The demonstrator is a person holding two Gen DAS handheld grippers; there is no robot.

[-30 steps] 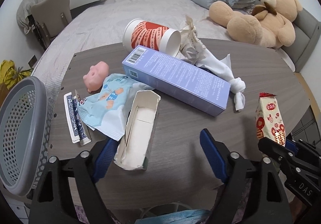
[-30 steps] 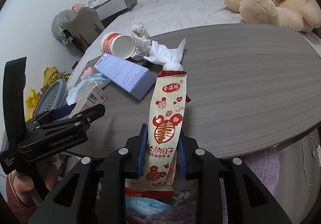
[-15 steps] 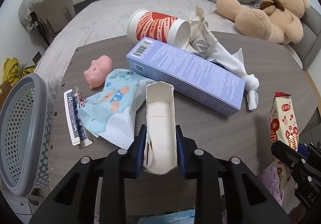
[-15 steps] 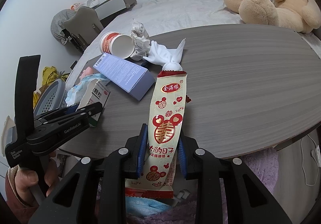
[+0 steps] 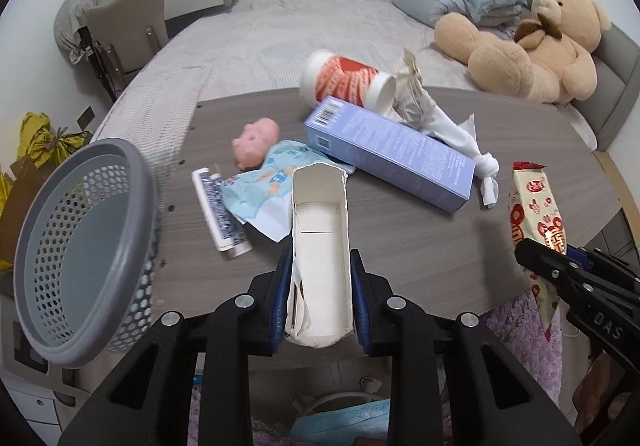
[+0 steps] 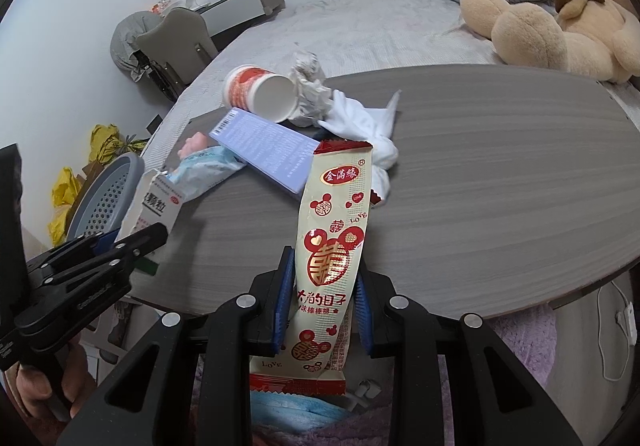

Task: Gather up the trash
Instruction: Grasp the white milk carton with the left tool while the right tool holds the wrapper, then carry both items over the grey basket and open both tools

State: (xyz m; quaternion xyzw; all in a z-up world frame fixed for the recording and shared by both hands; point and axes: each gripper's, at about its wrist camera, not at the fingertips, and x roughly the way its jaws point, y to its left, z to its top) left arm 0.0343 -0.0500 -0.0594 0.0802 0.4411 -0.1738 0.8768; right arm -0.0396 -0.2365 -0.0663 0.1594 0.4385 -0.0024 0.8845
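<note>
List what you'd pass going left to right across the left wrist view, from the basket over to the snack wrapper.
grey basket → blue-patterned card pack → open white carton held in the left gripper → purple box → knotted white cloth → snack wrapper

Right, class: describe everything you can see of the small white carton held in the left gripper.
The white carton is a slim, opened cardboard box, its torn-off face showing a bare white inside with an inner fold. The left gripper is shut on its near end, blue pads pressing both long sides. It points away from the camera, over the grey table. The right wrist view shows printed characters on its outer side. Its far end hides part of a light blue wrapper.
</note>
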